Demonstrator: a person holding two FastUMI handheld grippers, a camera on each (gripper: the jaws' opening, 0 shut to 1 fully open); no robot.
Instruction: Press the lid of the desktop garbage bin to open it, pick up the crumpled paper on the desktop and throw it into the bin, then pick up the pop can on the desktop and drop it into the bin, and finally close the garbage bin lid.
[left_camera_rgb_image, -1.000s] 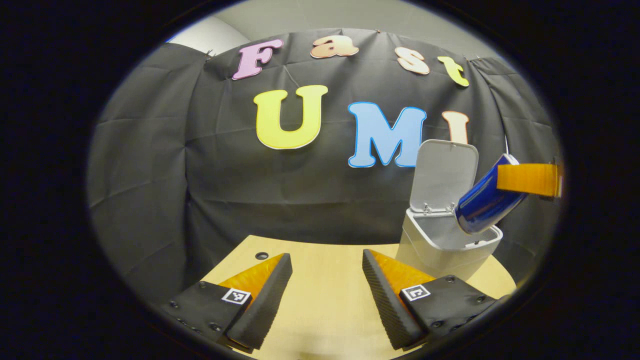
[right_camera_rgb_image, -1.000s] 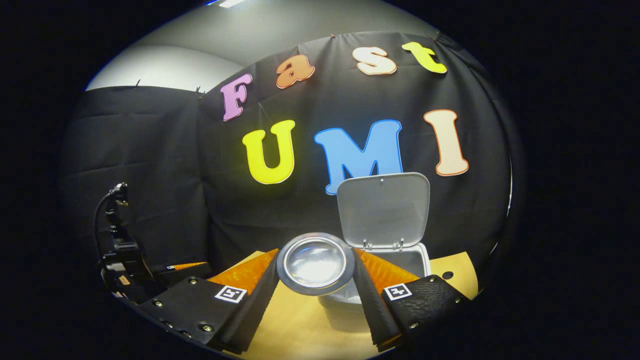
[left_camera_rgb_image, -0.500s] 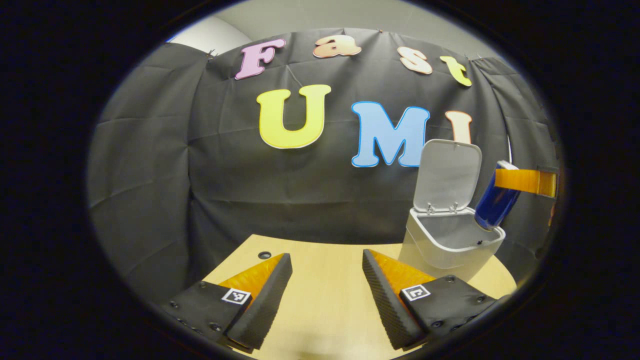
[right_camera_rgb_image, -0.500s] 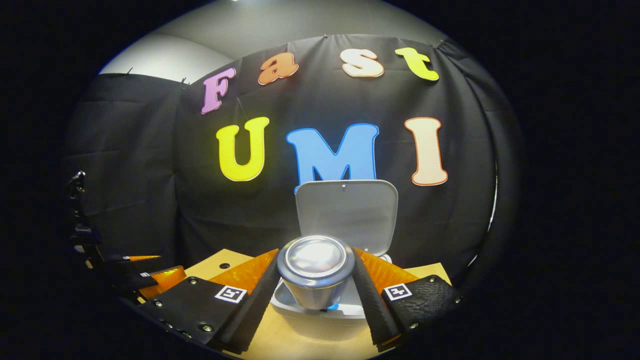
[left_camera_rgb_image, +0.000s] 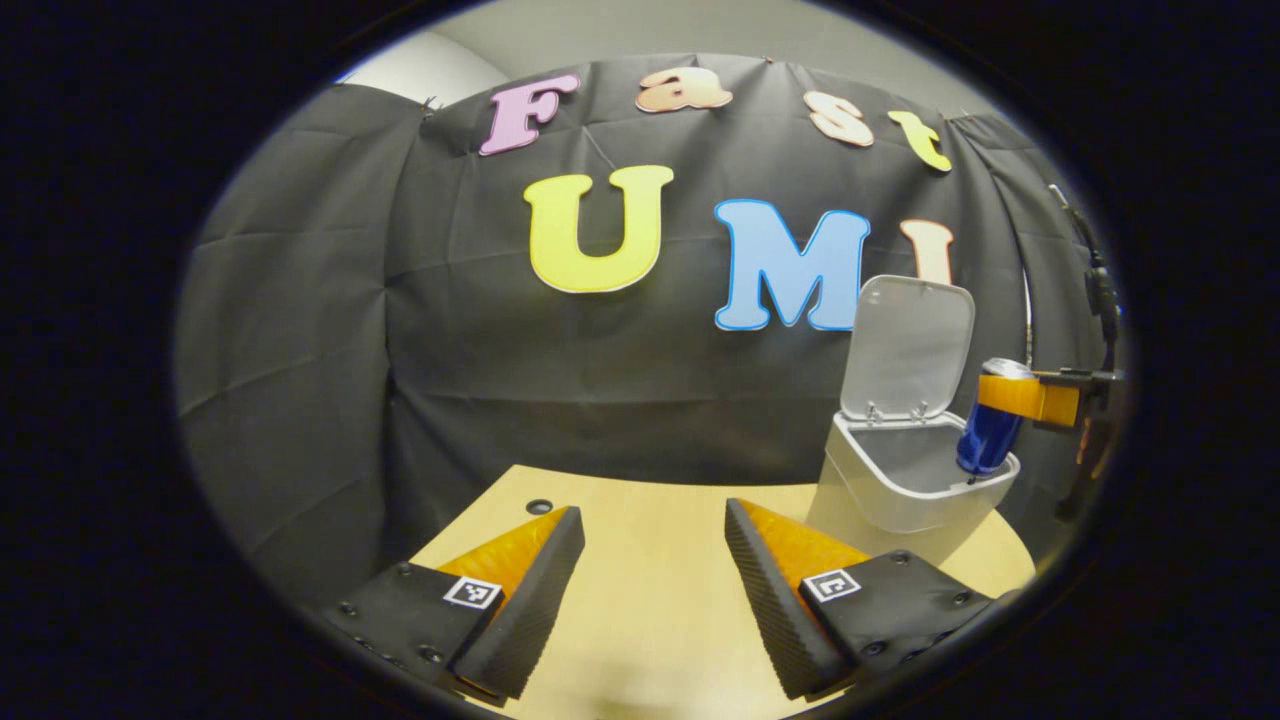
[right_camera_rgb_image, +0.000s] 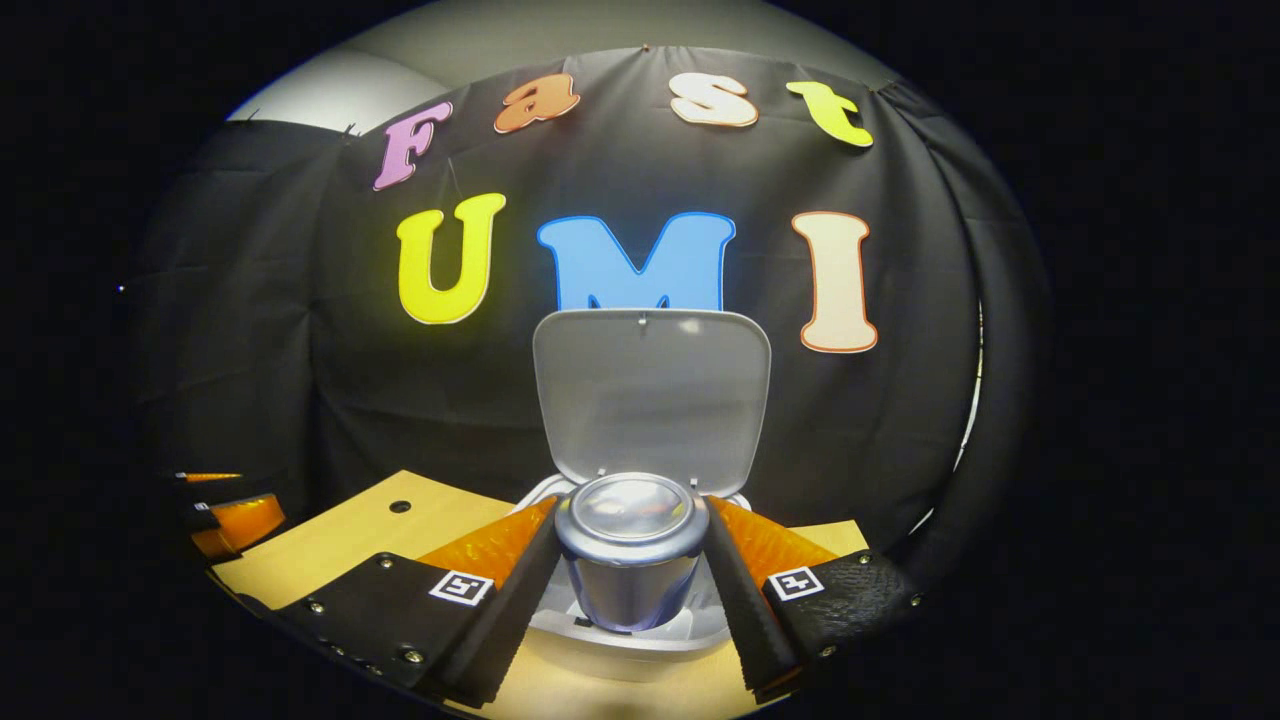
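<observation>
The white desktop bin (left_camera_rgb_image: 880, 500) stands at the table's far right with its lid (left_camera_rgb_image: 910, 345) raised upright. My right gripper (right_camera_rgb_image: 630, 580) is shut on the blue pop can (right_camera_rgb_image: 630, 570), holding it upside down, nearly upright, with its lower end inside the bin's mouth (right_camera_rgb_image: 620, 625). In the left gripper view the can (left_camera_rgb_image: 990, 435) hangs at the bin's right rim, clamped in the right gripper (left_camera_rgb_image: 1040, 400). My left gripper (left_camera_rgb_image: 655, 590) hovers open and empty over the table. The bin's inside is hidden, so no crumpled paper is seen.
The light wooden table (left_camera_rgb_image: 650, 590) has a small round hole (left_camera_rgb_image: 540, 506) near its far left edge. The left gripper's tip (right_camera_rgb_image: 225, 520) shows at the left of the right gripper view. Black cloth closes off the back.
The right gripper swung the can from a slant to nearly upright and lowered it into the open bin. The left gripper stayed open in place.
</observation>
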